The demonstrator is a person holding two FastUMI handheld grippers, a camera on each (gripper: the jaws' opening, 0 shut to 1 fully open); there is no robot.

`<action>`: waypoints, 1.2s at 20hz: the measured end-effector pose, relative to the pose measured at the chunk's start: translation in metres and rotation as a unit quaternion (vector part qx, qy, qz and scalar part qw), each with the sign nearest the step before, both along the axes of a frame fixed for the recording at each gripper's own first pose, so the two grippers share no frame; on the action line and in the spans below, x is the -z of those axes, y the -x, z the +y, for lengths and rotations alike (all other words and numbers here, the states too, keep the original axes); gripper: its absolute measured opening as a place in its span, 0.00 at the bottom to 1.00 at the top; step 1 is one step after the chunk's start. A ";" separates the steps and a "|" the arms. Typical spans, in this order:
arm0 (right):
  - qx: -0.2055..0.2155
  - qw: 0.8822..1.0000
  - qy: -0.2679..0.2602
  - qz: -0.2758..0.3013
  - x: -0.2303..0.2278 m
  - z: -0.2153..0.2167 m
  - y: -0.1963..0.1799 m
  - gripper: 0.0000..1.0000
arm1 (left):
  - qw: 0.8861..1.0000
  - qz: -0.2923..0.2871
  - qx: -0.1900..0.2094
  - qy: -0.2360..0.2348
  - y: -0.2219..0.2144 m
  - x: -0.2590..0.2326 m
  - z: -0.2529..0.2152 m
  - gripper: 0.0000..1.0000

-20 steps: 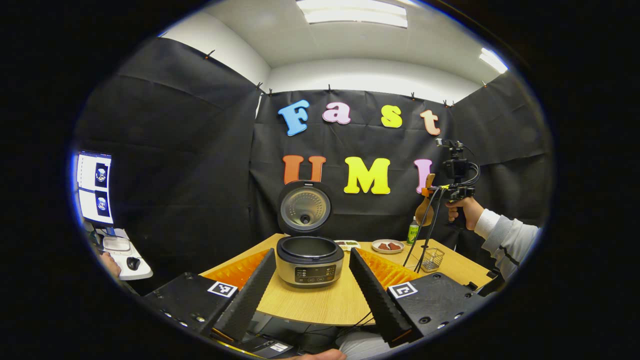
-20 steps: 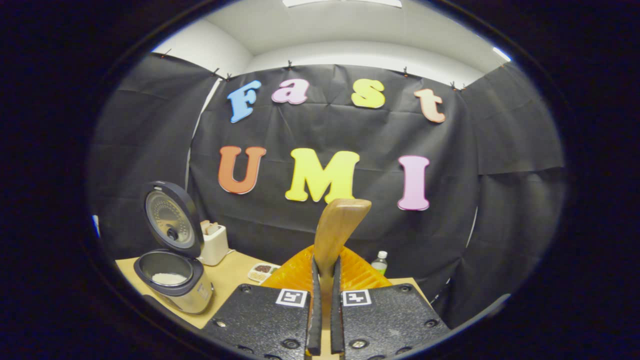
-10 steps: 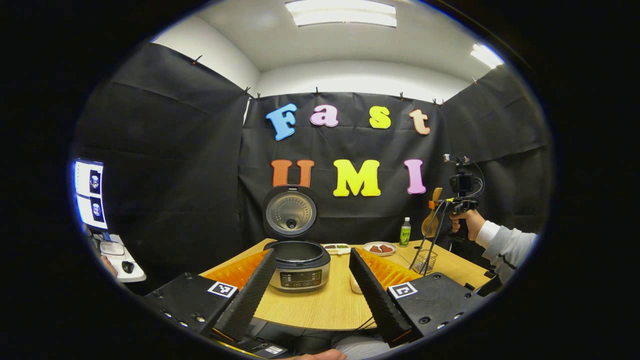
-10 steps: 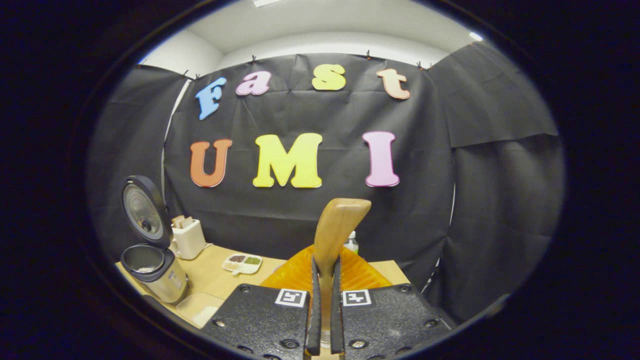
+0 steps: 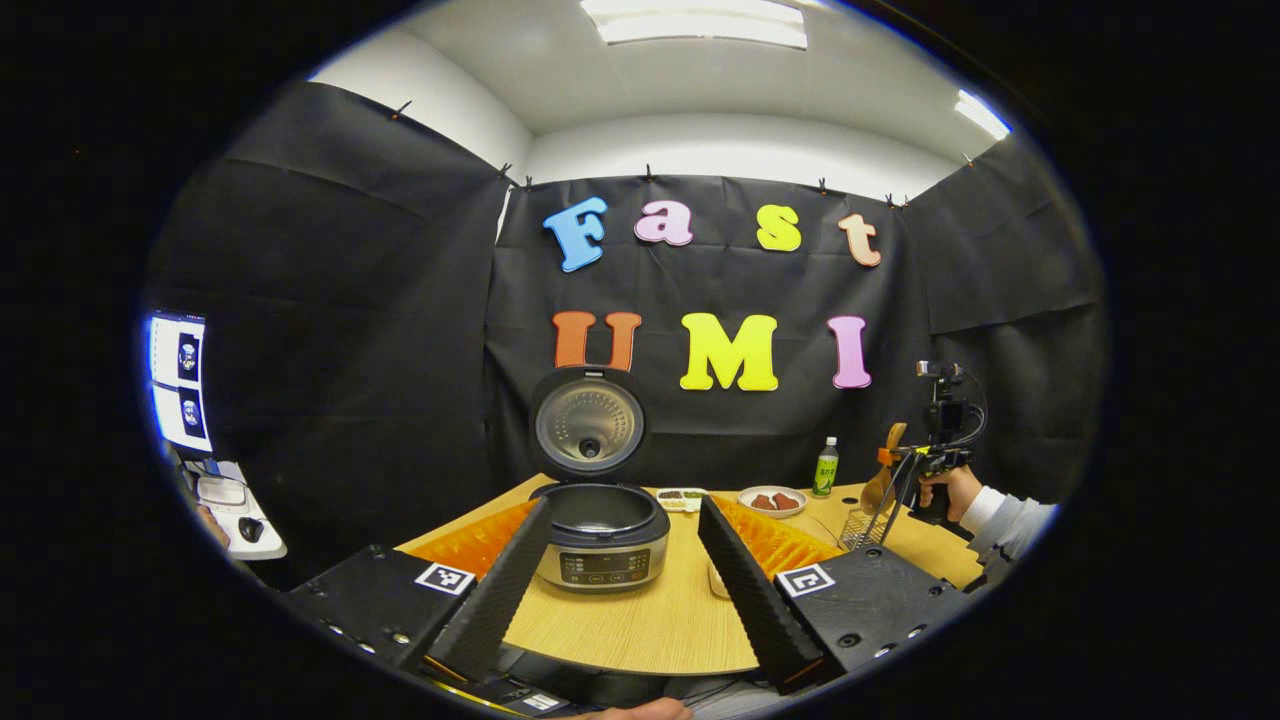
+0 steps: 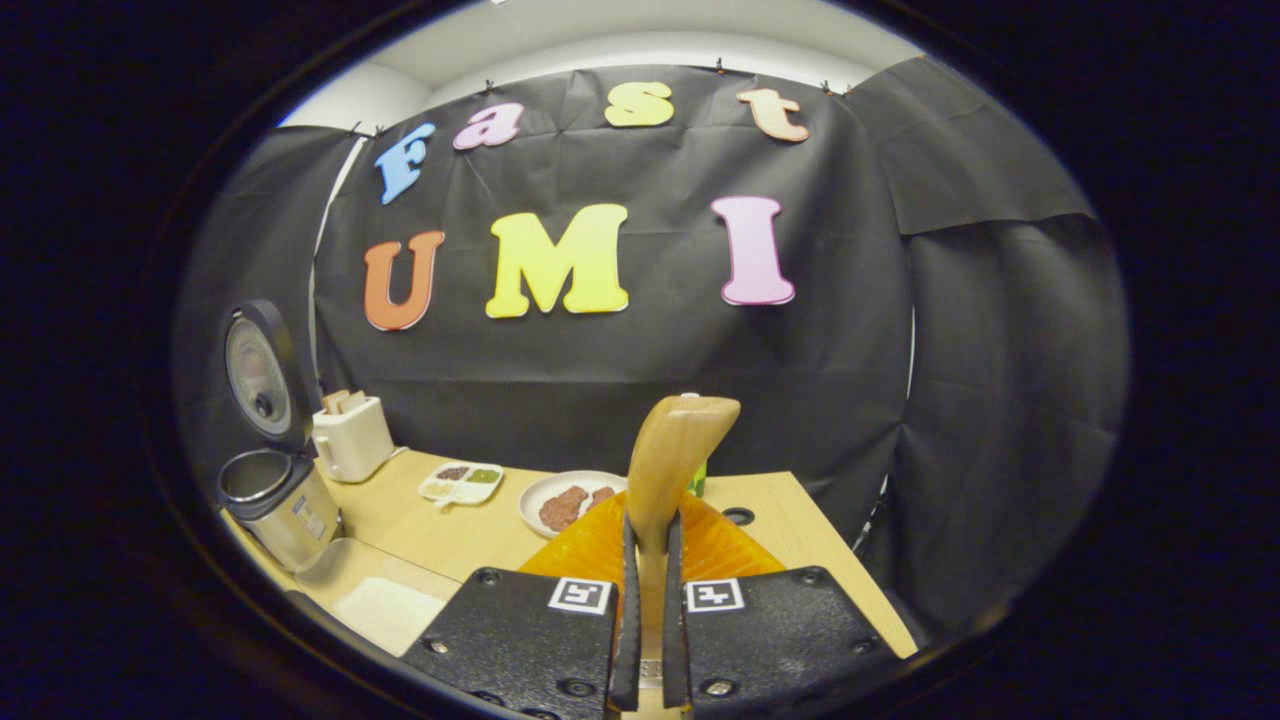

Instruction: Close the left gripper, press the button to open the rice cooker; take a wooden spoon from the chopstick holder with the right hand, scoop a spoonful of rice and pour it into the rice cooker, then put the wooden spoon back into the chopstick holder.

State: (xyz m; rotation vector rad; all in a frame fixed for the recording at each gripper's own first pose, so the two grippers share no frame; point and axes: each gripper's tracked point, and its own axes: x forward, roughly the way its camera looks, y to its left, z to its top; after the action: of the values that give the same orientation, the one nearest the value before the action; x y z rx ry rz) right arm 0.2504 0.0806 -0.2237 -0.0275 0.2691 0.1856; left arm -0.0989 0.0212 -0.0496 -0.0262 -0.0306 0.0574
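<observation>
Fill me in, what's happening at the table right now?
A person is running two handheld grippers. The right gripper is shut on the wooden spoon and holds it above the wire chopstick holder. The left gripper is open and faces the rice cooker, whose lid stands open.

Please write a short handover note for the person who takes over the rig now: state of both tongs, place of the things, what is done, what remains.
Left tongs: open, holding nothing, facing the rice cooker.
Right tongs: shut on the wooden spoon, above the wire chopstick holder at the table's right side.
Done: cooker lid is up. Whether rice is in the pot, I cannot tell.
Left: lower the spoon into the holder and release.
</observation>
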 end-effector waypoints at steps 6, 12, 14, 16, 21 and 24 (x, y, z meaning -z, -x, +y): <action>-0.010 0.998 -0.055 0.038 0.027 0.010 -0.004 0.18 | 1.000 -0.003 -0.019 -0.002 -0.046 -0.018 0.021 0.94; 0.023 0.999 -0.030 0.002 0.011 -0.001 -0.017 0.77 | 0.999 -0.006 -0.018 0.040 -0.101 -0.041 0.032 0.94; 0.037 0.999 -0.025 -0.016 -0.002 -0.004 -0.013 0.82 | 0.999 0.001 -0.019 0.036 -0.119 -0.041 0.034 0.94; 0.043 0.999 -0.022 -0.024 -0.013 -0.006 -0.003 1.00 | 0.999 0.004 -0.029 0.020 -0.135 -0.046 0.041 0.94; 0.054 0.996 -0.033 -0.055 -0.060 -0.013 0.036 0.96 | 0.999 0.013 -0.009 0.036 -0.175 -0.060 0.035 0.94; 0.048 0.996 -0.042 -0.069 -0.089 -0.011 0.068 1.00 | 0.999 0.013 -0.007 0.048 -0.197 -0.076 0.040 0.94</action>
State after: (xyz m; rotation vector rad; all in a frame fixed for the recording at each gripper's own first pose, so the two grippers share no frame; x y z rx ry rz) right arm 0.1820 0.0694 -0.1344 0.0566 0.1246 0.0996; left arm 0.0978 0.0615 0.0265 -0.1215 -0.0028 0.0737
